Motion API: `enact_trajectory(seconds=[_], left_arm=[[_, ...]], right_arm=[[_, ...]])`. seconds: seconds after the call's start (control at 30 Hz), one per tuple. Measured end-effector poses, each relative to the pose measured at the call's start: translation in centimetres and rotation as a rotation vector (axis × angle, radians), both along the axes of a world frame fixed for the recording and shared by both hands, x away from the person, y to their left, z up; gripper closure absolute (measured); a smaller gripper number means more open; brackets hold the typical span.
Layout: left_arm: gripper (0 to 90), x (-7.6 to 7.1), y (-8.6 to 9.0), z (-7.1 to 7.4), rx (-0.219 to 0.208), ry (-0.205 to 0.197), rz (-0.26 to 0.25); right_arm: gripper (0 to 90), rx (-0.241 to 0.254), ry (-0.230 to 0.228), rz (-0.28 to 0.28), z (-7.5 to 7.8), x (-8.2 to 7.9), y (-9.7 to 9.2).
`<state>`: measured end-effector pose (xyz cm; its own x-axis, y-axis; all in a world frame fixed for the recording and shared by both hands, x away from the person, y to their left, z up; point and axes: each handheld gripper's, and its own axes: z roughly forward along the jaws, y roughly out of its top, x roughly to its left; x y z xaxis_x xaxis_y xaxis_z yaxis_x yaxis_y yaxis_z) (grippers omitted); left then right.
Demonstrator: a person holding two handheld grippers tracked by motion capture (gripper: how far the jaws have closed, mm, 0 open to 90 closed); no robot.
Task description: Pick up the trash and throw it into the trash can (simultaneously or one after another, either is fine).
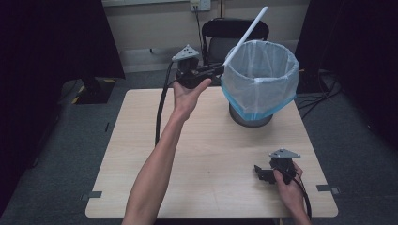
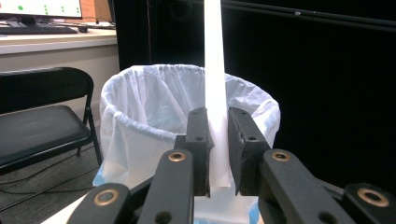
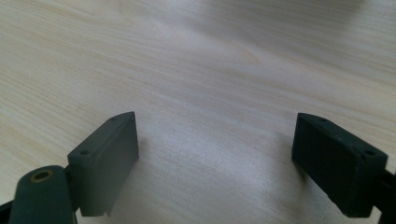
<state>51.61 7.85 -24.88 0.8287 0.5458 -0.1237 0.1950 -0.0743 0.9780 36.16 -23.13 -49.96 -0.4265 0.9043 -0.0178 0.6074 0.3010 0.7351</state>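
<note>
From the high view, we see the left gripper (image 1: 217, 70) raised off the table (image 1: 155, 140) beside the bin (image 1: 259, 77), pinching the lower end of a long white strip (image 1: 246, 34) that slants up and over the rim on the bin's near-left side. Most of the strip's length hangs outside the white liner (image 1: 277, 61), so if we let go here we judge it could tip back over the edge and land on the table or floor instead of inside. The gripper also sits close to the rim; a careless push forward might nudge the bin or drag the liner off its lip.

In the left gripper view, the left gripper (image 2: 217, 135) has its jaws pressed on the white strip (image 2: 214, 56), which stands upright between them with the bin (image 2: 154, 116) right behind. Only a short tail of the strip is caught between the pads, and the material looks thin, so we think it could slide or bend out of the grip if we swing it quickly.

In the right gripper view, the right gripper (image 3: 215, 154) has its jaws spread wide with nothing between them, low over the bare wooden table (image 3: 196, 56). It rests well apart from the bin, so we judge it cannot steady the bin should it shift.
</note>
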Motion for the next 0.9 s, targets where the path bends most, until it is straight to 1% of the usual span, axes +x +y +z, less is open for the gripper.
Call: enact_trajectory(seconds=[0.07, 0.17, 0.2, 0.23, 0.43, 0.5, 0.57, 0.67, 0.9], left_arm=[[79.7, 0.1, -0.3, 0.2, -0.005, 0.002, -0.004], [79.7, 0.2, -1.0, 0.6, -0.006, -0.011, -0.018], [79.7, 0.2, -1.3, 0.7, -0.009, -0.009, -0.016], [79.7, 0.3, -1.5, 0.8, -0.002, -0.012, -0.017], [79.7, 1.1, -2.8, 1.3, 0.003, -0.012, -0.027], [79.7, 1.4, -3.3, 1.3, 0.005, -0.009, -0.032], [79.7, 1.7, -3.6, 1.3, 0.006, -0.007, -0.036], [79.7, 2.2, -4.2, 1.1, 0.001, 0.003, -0.042], [79.6, 3.1, -5.5, 0.8, 0.003, 0.017, -0.051]], right_arm=[[14.0, 0.001, -0.001, 0.002, 0.0, 0.0, 0.0], [14.0, 0.001, -0.002, 0.002, 0.0, 0.0, 0.0], [14.0, 0.001, -0.002, 0.002, 0.0, 0.0, 0.0], [14.1, 0.000, -0.001, 0.001, 0.0, 0.0, 0.0], [14.0, -0.001, 0.000, -0.002, 0.0, -0.1, 0.0], [14.1, -0.005, -0.006, -0.004, 0.0, -0.2, 0.1], [14.1, 0.002, 0.000, -0.004, 0.0, -0.2, 0.1], [14.1, 0.002, 0.001, -0.002, 0.0, -0.1, 0.1], [14.1, 0.001, 0.000, -0.002, 0.0, -0.1, 0.1]])
